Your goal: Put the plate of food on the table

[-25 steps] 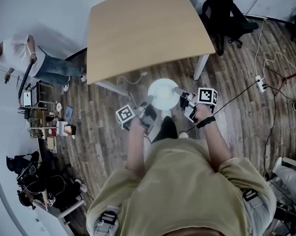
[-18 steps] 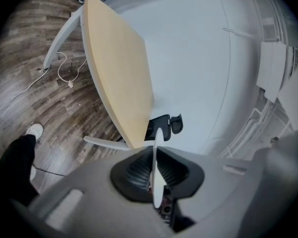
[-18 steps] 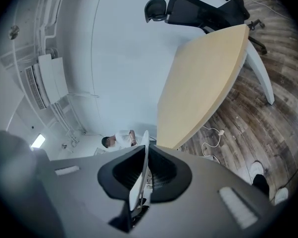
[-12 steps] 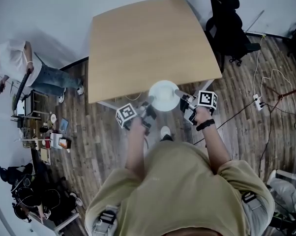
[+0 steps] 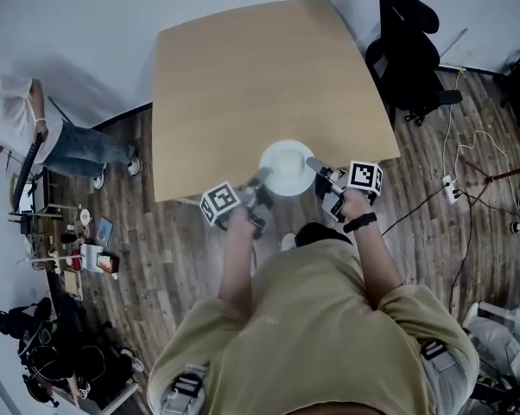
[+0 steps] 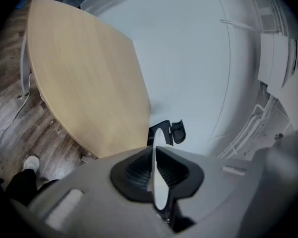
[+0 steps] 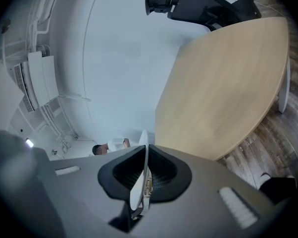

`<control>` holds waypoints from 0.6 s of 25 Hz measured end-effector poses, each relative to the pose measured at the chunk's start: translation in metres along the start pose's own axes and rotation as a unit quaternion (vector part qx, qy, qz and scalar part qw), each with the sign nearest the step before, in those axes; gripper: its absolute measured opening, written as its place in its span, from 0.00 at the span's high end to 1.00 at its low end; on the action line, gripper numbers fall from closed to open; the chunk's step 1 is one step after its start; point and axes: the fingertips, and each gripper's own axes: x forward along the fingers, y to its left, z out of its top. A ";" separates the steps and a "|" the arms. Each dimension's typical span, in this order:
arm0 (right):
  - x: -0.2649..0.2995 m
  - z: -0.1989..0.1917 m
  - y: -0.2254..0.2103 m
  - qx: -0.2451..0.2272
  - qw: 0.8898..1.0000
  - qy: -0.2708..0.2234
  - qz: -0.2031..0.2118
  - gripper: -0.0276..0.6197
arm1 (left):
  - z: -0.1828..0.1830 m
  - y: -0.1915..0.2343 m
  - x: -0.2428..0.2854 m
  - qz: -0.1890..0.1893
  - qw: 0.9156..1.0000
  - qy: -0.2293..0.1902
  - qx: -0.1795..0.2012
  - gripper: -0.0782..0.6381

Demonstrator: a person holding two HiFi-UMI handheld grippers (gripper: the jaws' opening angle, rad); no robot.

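Observation:
A round white plate (image 5: 288,168) hangs level over the near edge of the light wooden table (image 5: 243,76); its top looks plain white. My left gripper (image 5: 260,179) is shut on the plate's left rim and my right gripper (image 5: 315,165) is shut on its right rim. In the left gripper view the plate (image 6: 157,192) shows edge-on, pinched between the black pads of the left gripper (image 6: 155,171), with the table (image 6: 84,83) ahead. The right gripper view has the same plate (image 7: 137,192) edge-on in the right gripper (image 7: 145,175), beside the table (image 7: 223,88).
A black office chair (image 5: 411,37) stands by the table's far right corner. A person (image 5: 22,119) stands at the left near a cluttered bench (image 5: 79,249). Cables and a power strip (image 5: 454,186) lie on the wooden floor at the right.
Both grippers have carried the plate forward from over the floor to over the table's near edge. The grips look the same.

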 end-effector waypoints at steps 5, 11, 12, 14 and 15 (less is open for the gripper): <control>0.018 0.013 0.001 -0.006 1.000 0.002 -0.013 0.92 | 0.022 -0.002 0.013 0.040 0.998 -0.001 0.053 0.86; 0.059 0.056 -0.009 -0.013 1.000 -0.001 -0.017 0.92 | 0.069 0.001 0.052 0.044 0.996 -0.015 0.071 0.85; 0.067 0.066 -0.010 -0.016 1.000 0.000 -0.018 0.92 | 0.077 0.002 0.060 0.040 0.997 -0.012 0.064 0.85; 0.078 0.087 -0.011 -0.017 1.000 -0.002 -0.021 0.92 | 0.091 0.000 0.078 0.029 0.998 0.000 0.047 0.85; 0.083 0.097 -0.012 -0.018 1.000 -0.004 -0.021 0.92 | 0.098 -0.002 0.087 0.025 0.999 0.004 0.043 0.85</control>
